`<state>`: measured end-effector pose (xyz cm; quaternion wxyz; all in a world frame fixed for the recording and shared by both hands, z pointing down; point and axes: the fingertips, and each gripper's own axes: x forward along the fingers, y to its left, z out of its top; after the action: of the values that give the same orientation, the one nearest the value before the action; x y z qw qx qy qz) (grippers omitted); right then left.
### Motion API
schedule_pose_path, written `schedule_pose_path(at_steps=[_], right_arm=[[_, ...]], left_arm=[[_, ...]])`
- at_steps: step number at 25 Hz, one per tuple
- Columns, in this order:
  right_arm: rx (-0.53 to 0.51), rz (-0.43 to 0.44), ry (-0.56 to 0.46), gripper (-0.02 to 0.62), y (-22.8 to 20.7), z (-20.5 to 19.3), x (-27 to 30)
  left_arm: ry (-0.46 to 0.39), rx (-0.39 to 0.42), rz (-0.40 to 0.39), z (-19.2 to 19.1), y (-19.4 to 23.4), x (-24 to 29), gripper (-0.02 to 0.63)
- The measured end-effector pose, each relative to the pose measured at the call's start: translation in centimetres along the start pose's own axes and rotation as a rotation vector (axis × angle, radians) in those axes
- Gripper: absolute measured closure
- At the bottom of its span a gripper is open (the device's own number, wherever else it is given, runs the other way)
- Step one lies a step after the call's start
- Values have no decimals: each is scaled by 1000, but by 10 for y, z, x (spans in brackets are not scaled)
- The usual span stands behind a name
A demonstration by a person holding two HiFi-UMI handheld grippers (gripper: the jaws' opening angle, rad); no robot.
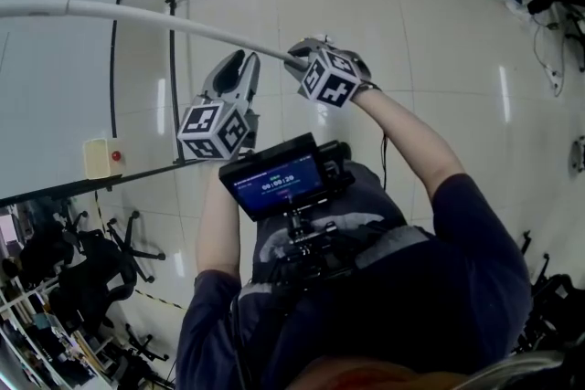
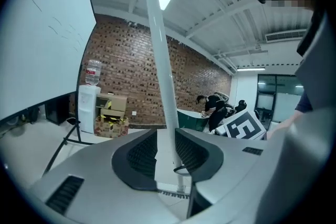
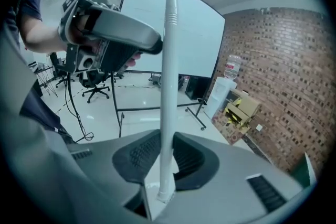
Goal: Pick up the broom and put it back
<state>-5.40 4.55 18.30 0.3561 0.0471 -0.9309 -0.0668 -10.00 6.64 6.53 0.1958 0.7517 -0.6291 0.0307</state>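
Two grippers meet the white broom handle [image 1: 164,17]. The right gripper [image 3: 164,155] clamps it near its end, and the left gripper [image 2: 165,152] has its jaws partly apart, loosely round it. Digits on the chest screen [image 1: 279,183] are too small to read. Only the gripper views show the far water cooler [image 2: 88,99] and cardboard box [image 2: 113,105], whose contents are hidden.

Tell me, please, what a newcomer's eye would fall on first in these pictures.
The long white broom handle stands out, arcing from the head view's upper left to the right gripper, which is shut on it near its end. Beside it, the left gripper has the handle between its fingers, seemingly without pressing. A red brick wall fills the background.
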Motion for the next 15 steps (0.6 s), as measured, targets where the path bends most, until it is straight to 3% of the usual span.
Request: schedule_pose_path(at_steps=[3, 5, 6, 8, 10, 13, 15], right_arm=[[1, 1, 41, 502, -23, -13, -3], [1, 5, 77, 501, -30, -20, 0], [-2, 11, 95, 500, -32, -23, 2], [-25, 19, 123, 501, -34, -25, 5], [-49, 18, 148, 501, -37, -27, 8], [-78, 18, 181, 502, -36, -30, 10], [-110, 22, 193, 500, -33, -28, 13]], left_arm=[[-10, 48, 52, 7, 4, -1, 500], [17, 148, 59, 10, 3, -9, 500], [53, 237, 53, 12, -1, -11, 500], [152, 493, 16, 17, -19, -9, 503], [198, 736, -49, 33, -47, -1, 506], [158, 889, -172, 52, -93, 10, 508], [158, 977, -204, 51, -110, 18, 508]])
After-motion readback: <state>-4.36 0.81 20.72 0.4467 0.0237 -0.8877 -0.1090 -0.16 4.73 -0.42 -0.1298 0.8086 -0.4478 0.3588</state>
